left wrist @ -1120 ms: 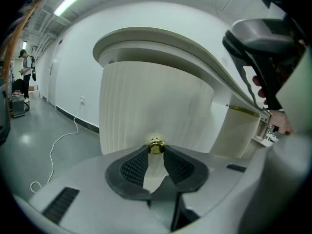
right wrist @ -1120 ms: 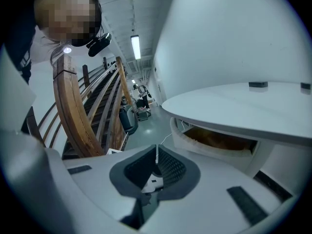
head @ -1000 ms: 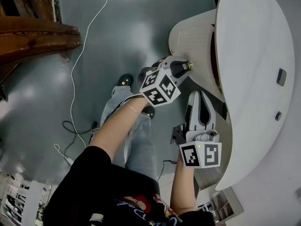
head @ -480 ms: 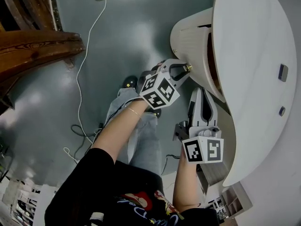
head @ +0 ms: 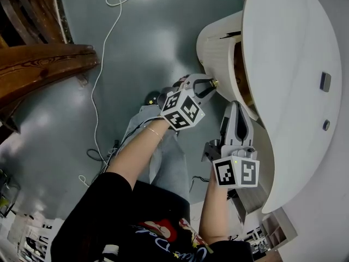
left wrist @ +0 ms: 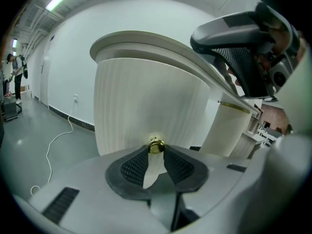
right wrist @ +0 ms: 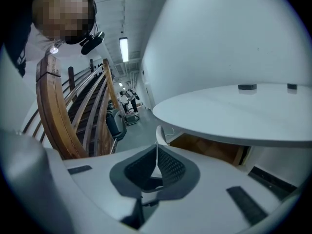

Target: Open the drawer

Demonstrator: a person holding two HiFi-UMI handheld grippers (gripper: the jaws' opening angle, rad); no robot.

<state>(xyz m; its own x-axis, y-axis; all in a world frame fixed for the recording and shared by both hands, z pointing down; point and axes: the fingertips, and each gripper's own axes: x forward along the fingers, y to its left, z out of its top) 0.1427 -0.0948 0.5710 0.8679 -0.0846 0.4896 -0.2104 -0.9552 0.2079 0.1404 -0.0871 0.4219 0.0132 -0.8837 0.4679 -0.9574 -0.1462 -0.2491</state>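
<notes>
Left gripper on the drawer knob
Jaws pinch the brass knob (drawer partly out); right gripper closed, empty.

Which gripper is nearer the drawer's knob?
Left. The left gripper has its jaws closed on the knob; the right gripper is apart from it, by the edge of the desk.

Glossy brass-look metal knob between left tool pads. Those pads black, dimpled, matt. Ahead, drawer front white, finely ribbed, matt. Above, tabletop smooth white. Below, floor glossy grey.
</notes>
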